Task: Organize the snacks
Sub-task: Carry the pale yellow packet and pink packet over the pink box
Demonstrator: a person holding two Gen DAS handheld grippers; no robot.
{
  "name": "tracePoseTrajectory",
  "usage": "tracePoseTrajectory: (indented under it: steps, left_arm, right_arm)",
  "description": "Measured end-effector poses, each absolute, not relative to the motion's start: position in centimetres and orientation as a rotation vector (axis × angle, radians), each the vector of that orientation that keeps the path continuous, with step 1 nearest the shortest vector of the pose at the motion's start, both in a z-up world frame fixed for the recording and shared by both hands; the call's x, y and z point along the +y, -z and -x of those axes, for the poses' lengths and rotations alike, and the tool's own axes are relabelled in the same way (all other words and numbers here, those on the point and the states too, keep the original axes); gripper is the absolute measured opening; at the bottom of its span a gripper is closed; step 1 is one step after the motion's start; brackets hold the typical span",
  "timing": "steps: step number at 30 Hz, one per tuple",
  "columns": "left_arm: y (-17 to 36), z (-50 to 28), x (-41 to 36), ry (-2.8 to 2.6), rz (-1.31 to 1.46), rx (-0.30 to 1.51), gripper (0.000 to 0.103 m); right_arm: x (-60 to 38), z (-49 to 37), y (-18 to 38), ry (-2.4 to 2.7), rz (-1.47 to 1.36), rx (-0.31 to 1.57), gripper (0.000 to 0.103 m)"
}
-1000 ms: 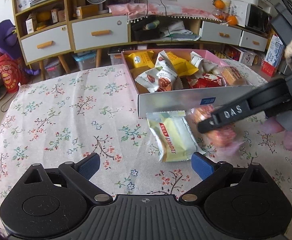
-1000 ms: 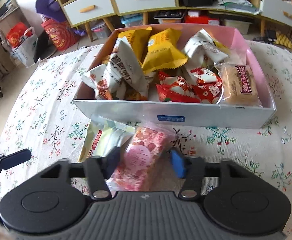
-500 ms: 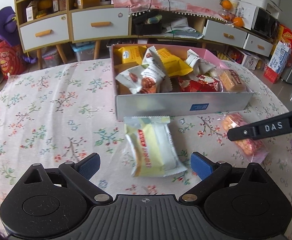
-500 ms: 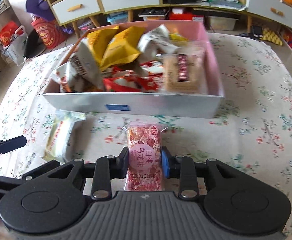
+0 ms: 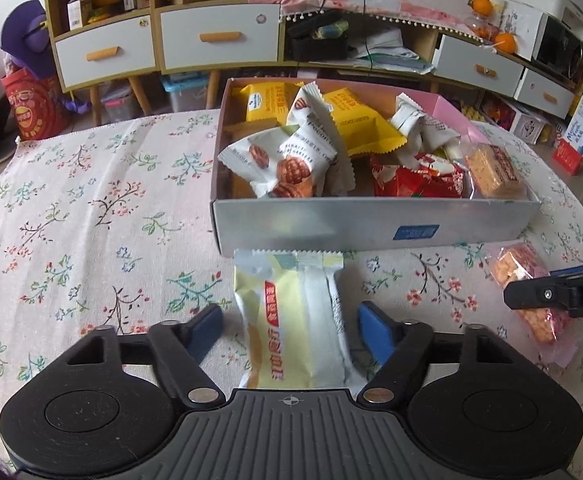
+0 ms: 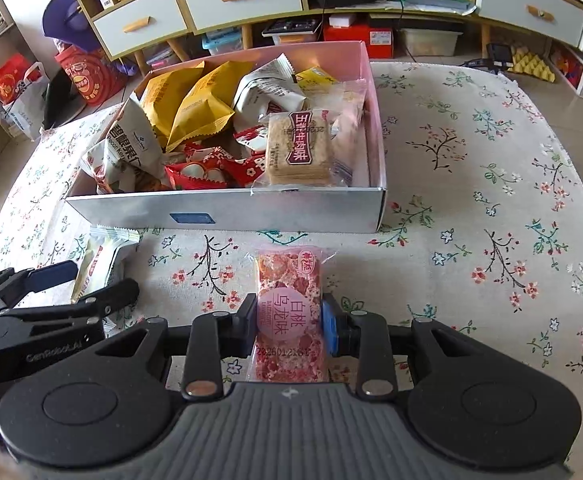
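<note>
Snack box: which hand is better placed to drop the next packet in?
Right. Its tongs are shut on the pink packet, in front of the box. The left tongs have been closing around the yellow packet but don't grip it yet.

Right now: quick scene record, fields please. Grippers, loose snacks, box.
left gripper: open, jaws just closing in around yellow pack, pads not yet touching it
right gripper: shut on pink pack
yellow pack: flat on tablecloth, top edge at box front
pink pack: outside box, right of yellow pack
box: open, crowded with wrapped snacks
</note>
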State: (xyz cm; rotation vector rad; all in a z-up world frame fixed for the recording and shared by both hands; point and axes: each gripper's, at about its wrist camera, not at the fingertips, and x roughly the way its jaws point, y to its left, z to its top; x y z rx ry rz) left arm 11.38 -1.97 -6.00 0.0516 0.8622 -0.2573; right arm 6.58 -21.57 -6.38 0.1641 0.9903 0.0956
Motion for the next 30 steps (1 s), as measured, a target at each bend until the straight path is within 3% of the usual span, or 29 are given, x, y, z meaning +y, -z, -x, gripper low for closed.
tracePoseTrajectory:
  steps: [3,8,30]
  left_arm:
    - [5.8,-11.5,-2.1,0.234,-0.056,0.863,0.049]
    - [5.6,-11.6,-2.3,0.223,-0.057,0.869,0.044]
    - [1.6,-9.7,-1.6,0.322,0.037,0.844,0.044]
  right_arm:
    - [-22.0,-6.8,6.4,-0.093,-0.171,0.989,0.029]
    - [-22.9,-7.0,6.5,-0.085,-0.181,0.989,0.029]
    - [-24.0,-7.2,4.4,-0.095,-0.248,0.921,0.029]
